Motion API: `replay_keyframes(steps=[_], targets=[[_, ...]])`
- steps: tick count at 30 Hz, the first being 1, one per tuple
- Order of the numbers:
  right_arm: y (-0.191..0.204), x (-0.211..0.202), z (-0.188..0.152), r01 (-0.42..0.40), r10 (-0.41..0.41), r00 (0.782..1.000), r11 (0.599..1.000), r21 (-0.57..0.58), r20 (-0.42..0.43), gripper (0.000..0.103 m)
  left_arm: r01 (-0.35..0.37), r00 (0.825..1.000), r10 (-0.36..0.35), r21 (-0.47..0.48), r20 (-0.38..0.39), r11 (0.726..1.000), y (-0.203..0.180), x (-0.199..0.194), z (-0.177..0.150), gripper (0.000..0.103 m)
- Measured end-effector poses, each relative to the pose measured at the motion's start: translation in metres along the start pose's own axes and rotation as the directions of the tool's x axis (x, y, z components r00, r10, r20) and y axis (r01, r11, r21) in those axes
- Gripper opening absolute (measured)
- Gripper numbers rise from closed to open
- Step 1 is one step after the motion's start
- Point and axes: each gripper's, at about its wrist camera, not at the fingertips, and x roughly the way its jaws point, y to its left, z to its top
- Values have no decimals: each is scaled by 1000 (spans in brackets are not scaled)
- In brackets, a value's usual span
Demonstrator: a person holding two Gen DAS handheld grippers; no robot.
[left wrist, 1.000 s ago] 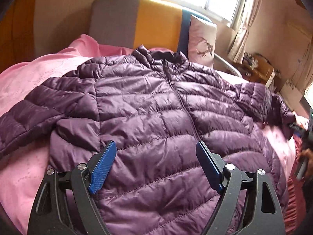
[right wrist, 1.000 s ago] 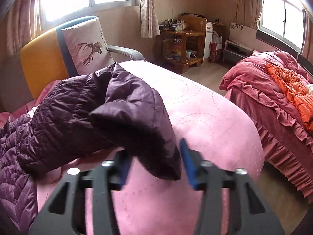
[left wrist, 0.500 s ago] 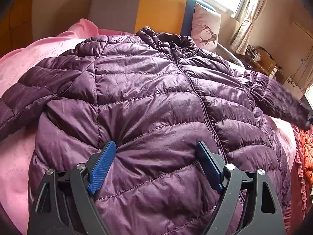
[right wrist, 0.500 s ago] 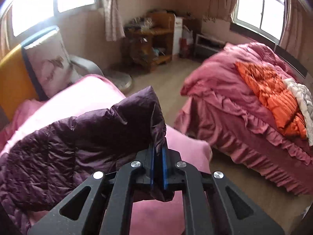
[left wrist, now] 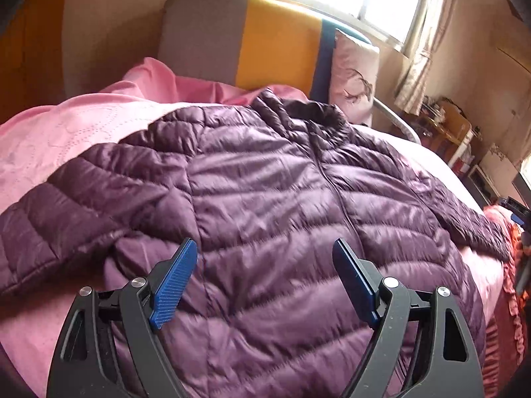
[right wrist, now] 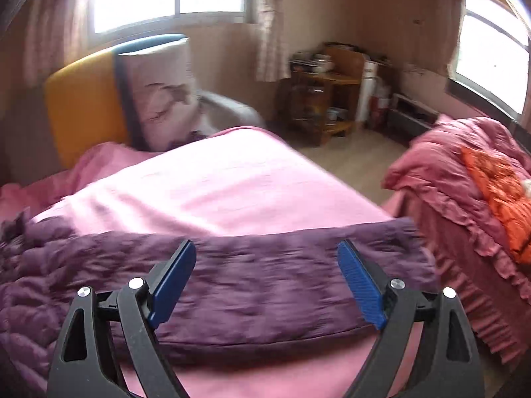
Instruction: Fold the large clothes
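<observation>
Hovering my left gripper (left wrist: 265, 280) and right gripper (right wrist: 267, 280), jaws apart and empty, I see the purple jacket (left wrist: 282, 199) spread flat on the pink bed (right wrist: 232, 182).

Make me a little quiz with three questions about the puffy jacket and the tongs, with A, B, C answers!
1. Where does the jacket lie?
A. On the pink bed cover
B. On the wooden floor
C. Over the yellow headboard

2. What colour is the jacket?
A. Orange
B. Purple
C. Green

3. How do the right tongs stand?
A. Shut on the sleeve
B. Shut on nothing
C. Open, holding nothing

Answers:
1. A, since the jacket is spread flat with pink cover showing around it.
2. B, as its quilted fabric is dark purple in both views.
3. C, because the two blue fingers are wide apart and the sleeve lies flat on the bed beyond them. The left tongs are open too.
</observation>
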Motion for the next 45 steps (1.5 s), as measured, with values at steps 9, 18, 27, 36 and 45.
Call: replay_keyframes(steps=[9, 18, 27, 36, 45], targets=[[133, 77, -49, -161, 130, 967, 978, -132, -217, 81, -33, 997, 29, -59, -72, 998, 32, 30, -8, 83], [74, 118, -56, -111, 104, 960, 994, -13, -258, 81, 4, 999, -9, -100, -53, 995, 43, 19, -29, 83], [2, 44, -52, -163, 195, 971, 964, 209, -141, 83, 4, 999, -9, -85, -51, 996, 40, 21, -26, 87], [-168, 16, -87, -51, 159, 981, 774, 632, -115, 62, 2, 998, -6, -76, -55, 997, 37, 22, -26, 90], [-220, 39, -53, 24, 118, 981, 711, 703, -153, 19, -15, 998, 12, -58, -60, 998, 34, 23, -27, 91]])
